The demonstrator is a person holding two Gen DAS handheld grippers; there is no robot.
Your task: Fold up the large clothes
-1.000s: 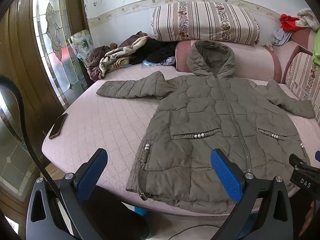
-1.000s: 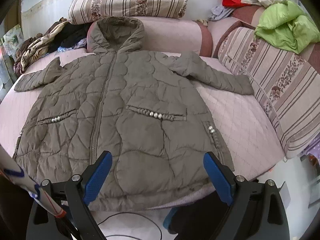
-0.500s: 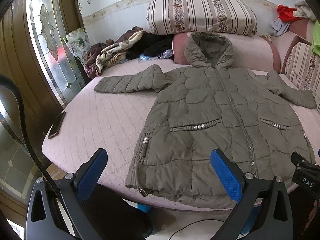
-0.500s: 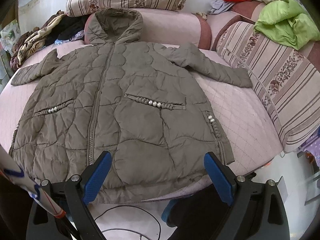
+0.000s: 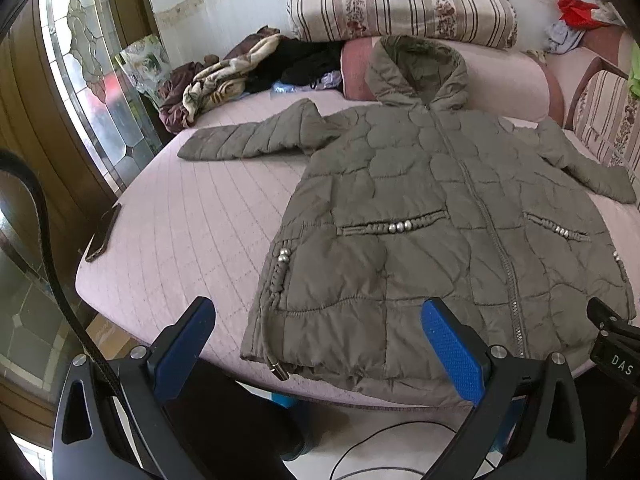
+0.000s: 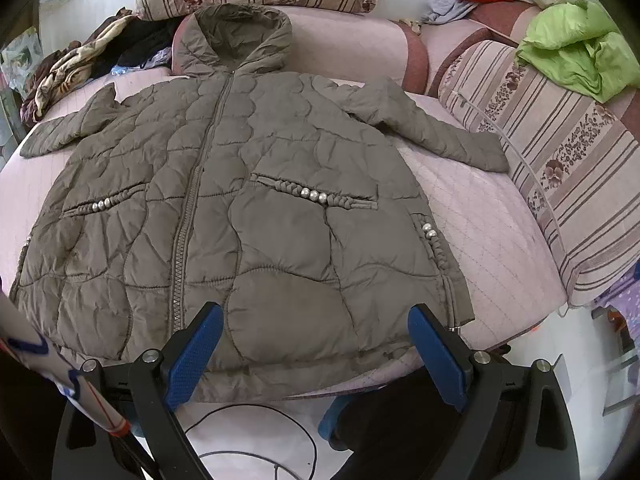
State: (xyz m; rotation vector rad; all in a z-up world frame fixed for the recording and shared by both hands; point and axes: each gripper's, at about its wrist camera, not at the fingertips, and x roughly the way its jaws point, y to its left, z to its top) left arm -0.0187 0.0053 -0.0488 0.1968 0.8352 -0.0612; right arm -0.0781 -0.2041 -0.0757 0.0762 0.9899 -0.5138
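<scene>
An olive quilted hooded coat [image 5: 432,216] lies spread face up on the pink bed [image 5: 192,216], sleeves out to both sides, hood toward the back cushions. It also shows in the right wrist view [image 6: 256,208]. My left gripper [image 5: 318,340] is open and empty, hovering over the coat's lower left hem at the bed's front edge. My right gripper [image 6: 316,338] is open and empty over the coat's lower right hem.
A phone [image 5: 103,232] lies at the bed's left edge. A heap of clothes [image 5: 224,76] sits at the back left. Striped cushions [image 6: 560,168] line the right side, with a green garment [image 6: 576,48] on top. A cable [image 6: 256,432] lies on the floor.
Both grippers have moved forward and closer to the bed; the coat's hem now sits between the fingers in each view. The coat has not moved.
</scene>
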